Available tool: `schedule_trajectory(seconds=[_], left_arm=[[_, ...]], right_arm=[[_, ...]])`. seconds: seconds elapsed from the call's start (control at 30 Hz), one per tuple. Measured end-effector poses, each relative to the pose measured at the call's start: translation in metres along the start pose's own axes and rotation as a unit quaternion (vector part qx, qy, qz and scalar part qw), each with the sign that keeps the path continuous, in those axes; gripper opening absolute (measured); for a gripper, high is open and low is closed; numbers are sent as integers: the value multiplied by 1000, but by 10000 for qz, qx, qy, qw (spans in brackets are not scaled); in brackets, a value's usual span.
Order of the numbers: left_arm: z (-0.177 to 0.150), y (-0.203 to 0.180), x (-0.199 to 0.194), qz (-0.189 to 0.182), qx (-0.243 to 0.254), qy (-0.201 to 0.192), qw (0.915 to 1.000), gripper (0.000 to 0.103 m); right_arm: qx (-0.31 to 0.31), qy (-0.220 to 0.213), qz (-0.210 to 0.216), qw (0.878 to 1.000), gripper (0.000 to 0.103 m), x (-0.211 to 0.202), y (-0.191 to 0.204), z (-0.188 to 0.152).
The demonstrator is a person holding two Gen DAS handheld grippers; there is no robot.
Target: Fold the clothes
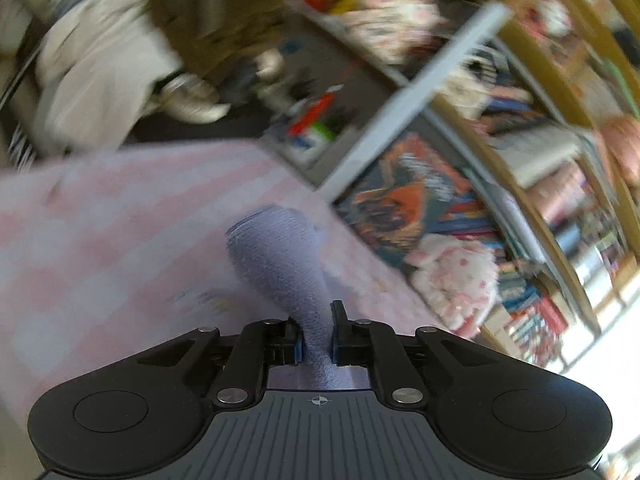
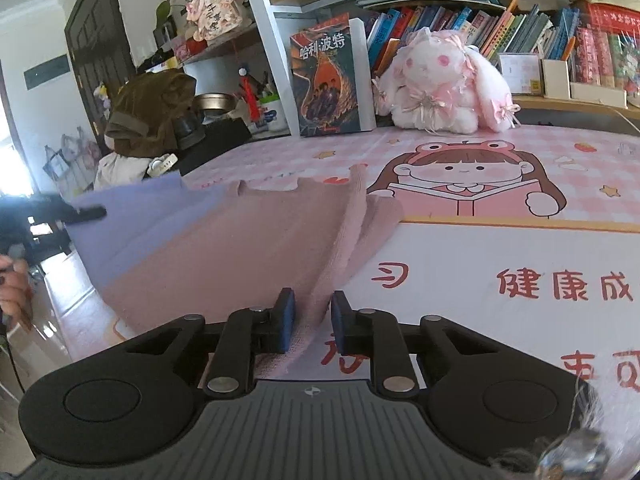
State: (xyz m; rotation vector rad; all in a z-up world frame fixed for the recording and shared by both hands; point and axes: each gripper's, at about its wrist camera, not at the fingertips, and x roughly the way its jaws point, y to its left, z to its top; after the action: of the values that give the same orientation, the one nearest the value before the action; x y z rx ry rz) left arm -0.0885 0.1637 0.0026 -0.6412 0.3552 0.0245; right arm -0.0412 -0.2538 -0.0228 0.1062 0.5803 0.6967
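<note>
A knitted garment, lilac (image 2: 132, 216) at the left and pink (image 2: 248, 248) at the right, hangs stretched above the pink cartoon desk mat (image 2: 500, 248). My left gripper (image 1: 315, 336) is shut on a bunched lilac part of the garment (image 1: 280, 256); that view is motion-blurred. It also shows at the left edge of the right wrist view (image 2: 80, 213), holding the lilac corner. My right gripper (image 2: 313, 320) is shut on a pink fold of the garment (image 2: 344, 240) near the desk's front edge.
A plush white-and-pink rabbit (image 2: 444, 84) and a standing book (image 2: 328, 80) sit at the back of the desk. Shelves of books (image 2: 520, 28) run behind. A brown bag (image 2: 156, 112) stands at the back left.
</note>
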Motion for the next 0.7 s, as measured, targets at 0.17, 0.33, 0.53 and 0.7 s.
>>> schedule_trajectory(seconds=[0.17, 0.33, 0.53, 0.7], left_arm=[[-6, -78, -3, -463, 1346, -124, 9897, 11], [-53, -150, 11, -901, 2913, 623, 9503, 22], [-142, -184, 26, -966, 4668, 1584, 8647, 52], [-166, -191, 16, -932, 5208, 1433, 8364, 58]], right_arm=[[91, -15, 30, 10000, 18, -1, -2, -1], [173, -16, 76, 9998, 18, -1, -4, 0], [286, -15, 125, 9995, 18, -2, -7, 0], [388, -2, 169, 9991, 18, -2, -9, 0]])
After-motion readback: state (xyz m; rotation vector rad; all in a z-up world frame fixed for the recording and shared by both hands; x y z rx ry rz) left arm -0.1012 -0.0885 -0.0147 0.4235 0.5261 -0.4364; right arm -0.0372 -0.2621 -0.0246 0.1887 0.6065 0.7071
